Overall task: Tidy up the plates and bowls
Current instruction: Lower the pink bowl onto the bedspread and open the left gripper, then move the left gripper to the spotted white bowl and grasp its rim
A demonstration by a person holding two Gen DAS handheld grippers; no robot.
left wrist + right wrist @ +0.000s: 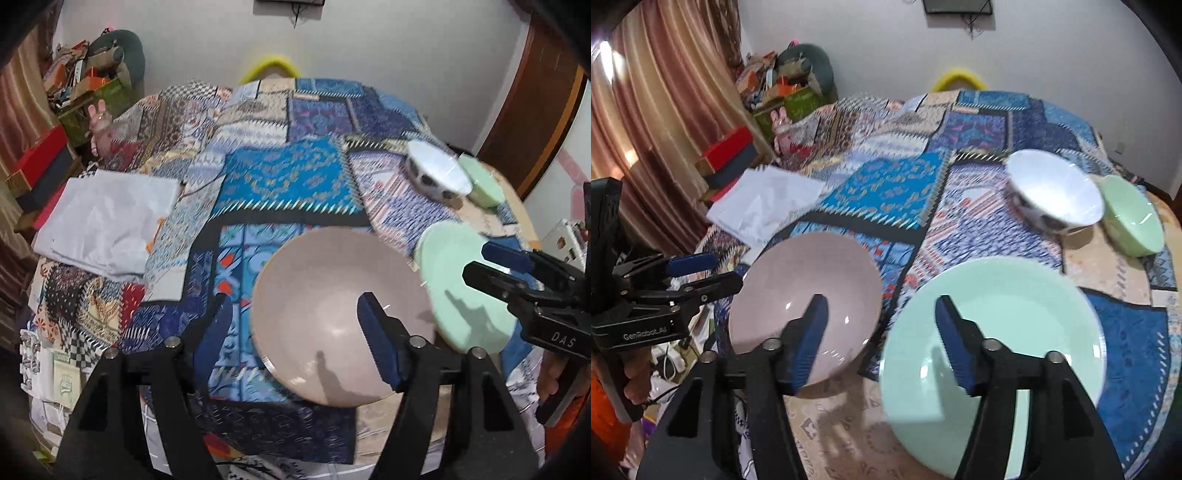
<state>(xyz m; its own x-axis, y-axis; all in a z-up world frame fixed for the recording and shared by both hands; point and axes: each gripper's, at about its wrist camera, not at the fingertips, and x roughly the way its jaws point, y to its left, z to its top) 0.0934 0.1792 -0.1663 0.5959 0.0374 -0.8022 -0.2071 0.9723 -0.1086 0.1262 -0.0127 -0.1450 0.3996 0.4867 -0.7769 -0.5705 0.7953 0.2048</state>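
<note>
Pink plate (332,317) lies under open, empty left gripper (295,325), mint plate (997,354) under open, empty right gripper (882,332).

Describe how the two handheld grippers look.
Both are matte black with silver pivot bolts and blue ribbed pads on two fingers. The left gripper body reads "GenRobot.AI"; the right gripper shows "DAS". No sleeves visible.

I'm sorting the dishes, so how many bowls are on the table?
2, both at the far right: a white patterned bowl and, just right of it, a green bowl. The pink plate and green plate nearer the camera aren't counted; nothing looks hidden.
</note>
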